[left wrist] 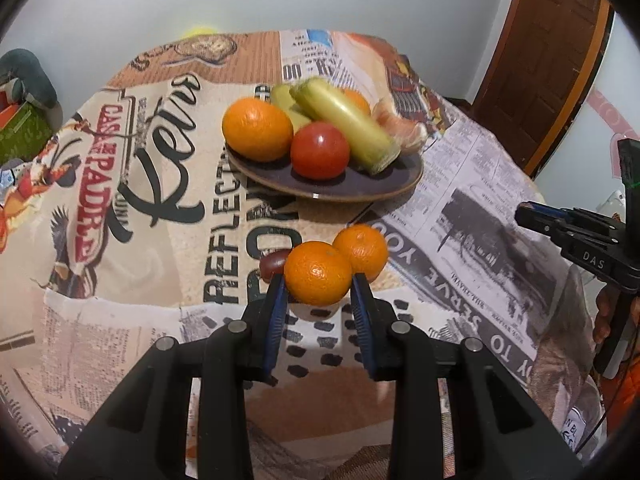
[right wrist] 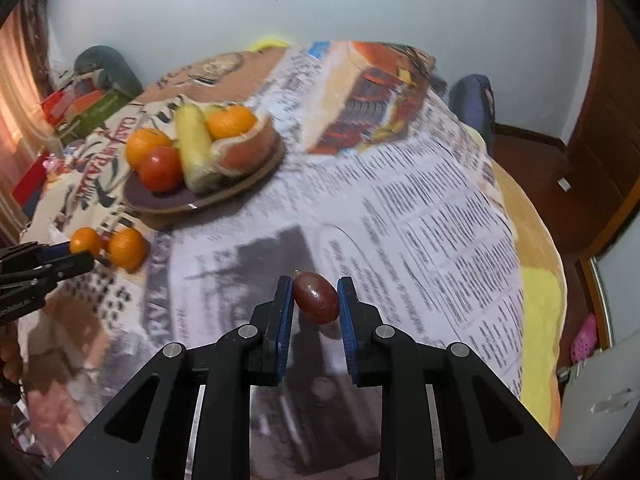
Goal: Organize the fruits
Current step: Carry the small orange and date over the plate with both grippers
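We see our left gripper (left wrist: 319,282) closed on a small orange (left wrist: 318,273), its blue pads (left wrist: 277,312) pressing both sides of the fruit. A second small orange (left wrist: 362,247) sits just behind it, touching it, and a dark red grape (left wrist: 273,263) peeks out to the left. Farther back on the desk (left wrist: 160,208), covered in a printed cloth, a dark plate (left wrist: 340,184) carries a large orange (left wrist: 257,129), a red tomato (left wrist: 319,150), a long yellow-green fruit (left wrist: 344,122) lying tilted across the pile, and peeled citrus segments (left wrist: 400,130). Our right gripper (left wrist: 528,216) reaches in from the right edge, well apart from the fruit.
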Demonstrator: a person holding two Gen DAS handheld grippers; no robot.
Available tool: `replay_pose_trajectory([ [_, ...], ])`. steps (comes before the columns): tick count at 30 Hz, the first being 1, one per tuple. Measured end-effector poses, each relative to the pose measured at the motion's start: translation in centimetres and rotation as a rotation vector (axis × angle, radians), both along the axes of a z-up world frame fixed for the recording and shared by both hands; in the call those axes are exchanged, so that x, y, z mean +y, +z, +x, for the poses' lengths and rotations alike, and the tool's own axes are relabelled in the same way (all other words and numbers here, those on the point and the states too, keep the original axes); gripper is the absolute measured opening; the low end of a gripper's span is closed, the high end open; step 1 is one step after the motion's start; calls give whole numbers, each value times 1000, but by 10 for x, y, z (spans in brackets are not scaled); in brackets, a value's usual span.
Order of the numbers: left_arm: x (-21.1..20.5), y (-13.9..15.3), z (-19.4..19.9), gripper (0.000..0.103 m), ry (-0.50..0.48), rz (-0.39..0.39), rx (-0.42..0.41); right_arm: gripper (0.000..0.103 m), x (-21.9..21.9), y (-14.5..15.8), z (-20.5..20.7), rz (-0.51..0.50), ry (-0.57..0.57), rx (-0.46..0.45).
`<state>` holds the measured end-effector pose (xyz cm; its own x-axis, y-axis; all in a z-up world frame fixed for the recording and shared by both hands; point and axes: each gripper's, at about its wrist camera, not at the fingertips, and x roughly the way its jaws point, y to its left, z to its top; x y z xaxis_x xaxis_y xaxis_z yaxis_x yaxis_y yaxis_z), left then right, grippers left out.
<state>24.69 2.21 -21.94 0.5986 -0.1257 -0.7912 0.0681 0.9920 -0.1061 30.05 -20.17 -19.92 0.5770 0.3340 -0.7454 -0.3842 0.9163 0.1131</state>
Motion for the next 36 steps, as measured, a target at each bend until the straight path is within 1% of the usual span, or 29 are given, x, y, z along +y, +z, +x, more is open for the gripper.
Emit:
replay_pose_trajectory([
  [6,4,19,0,32,3,-1,-51,20,21,22,-1,32,40,-54],
  [11,9,28,6,32,10,-11,-75,20,39,37,3,72,67,-88],
  [20,18,42,25,32,20,-14,-114,20,76,52,12,103,131,-130],
  [26,23,40,38,32,28,-11,-124,20,98,49,20,107,158,-125],
  [33,30,22,57,32,39,-10,-84,20,118,30,36,81,166,-81],
  [36,32,15,64,32,37,-22,-61,20,123,22,41,73,168,-60],
])
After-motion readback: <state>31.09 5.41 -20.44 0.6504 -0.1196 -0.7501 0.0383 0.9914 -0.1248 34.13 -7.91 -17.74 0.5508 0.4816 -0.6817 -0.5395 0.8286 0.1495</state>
